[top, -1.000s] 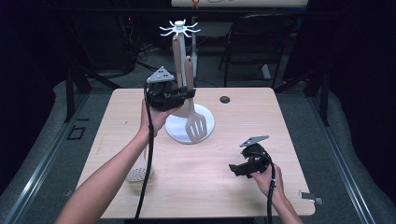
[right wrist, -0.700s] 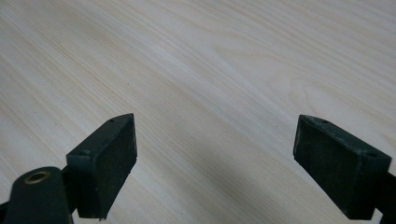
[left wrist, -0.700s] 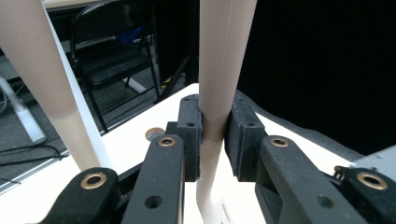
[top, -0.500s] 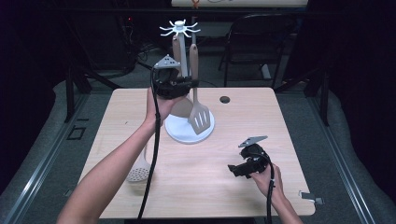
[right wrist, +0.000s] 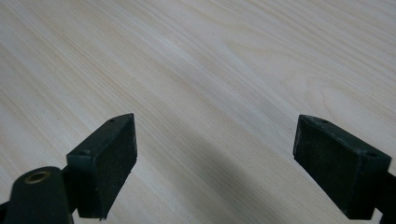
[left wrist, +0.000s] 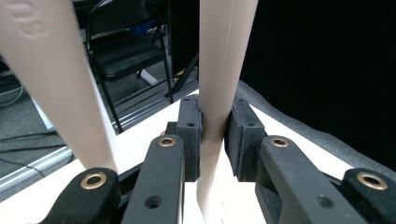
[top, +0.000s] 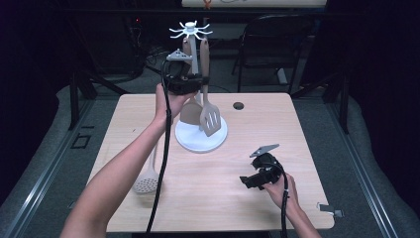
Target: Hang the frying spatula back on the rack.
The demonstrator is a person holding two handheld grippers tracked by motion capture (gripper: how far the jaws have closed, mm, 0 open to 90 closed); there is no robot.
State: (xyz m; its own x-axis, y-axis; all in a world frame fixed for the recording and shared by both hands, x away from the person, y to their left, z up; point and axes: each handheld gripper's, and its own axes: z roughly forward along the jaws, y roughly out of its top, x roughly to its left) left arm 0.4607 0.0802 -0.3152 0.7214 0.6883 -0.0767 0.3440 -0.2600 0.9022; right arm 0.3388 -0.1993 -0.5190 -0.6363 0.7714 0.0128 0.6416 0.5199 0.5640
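Note:
A white utensil stand with hooks at its top rises from a round white base at the back of the table. A beige solid turner hangs beside its pole. My left gripper is raised next to the stand, shut on the handle of a beige slotted spatula whose head dangles over the base. The pads clamp that handle, and a second beige handle stands to the left. My right gripper rests low at the front right, open over bare wood.
A beige skimmer spoon lies on the wooden table at the front left. A small dark hole sits near the back edge. A black folding chair stands behind the table.
My left gripper has carried the slotted spatula up and to the right, closer to the stand's pole. The right gripper has stayed put.

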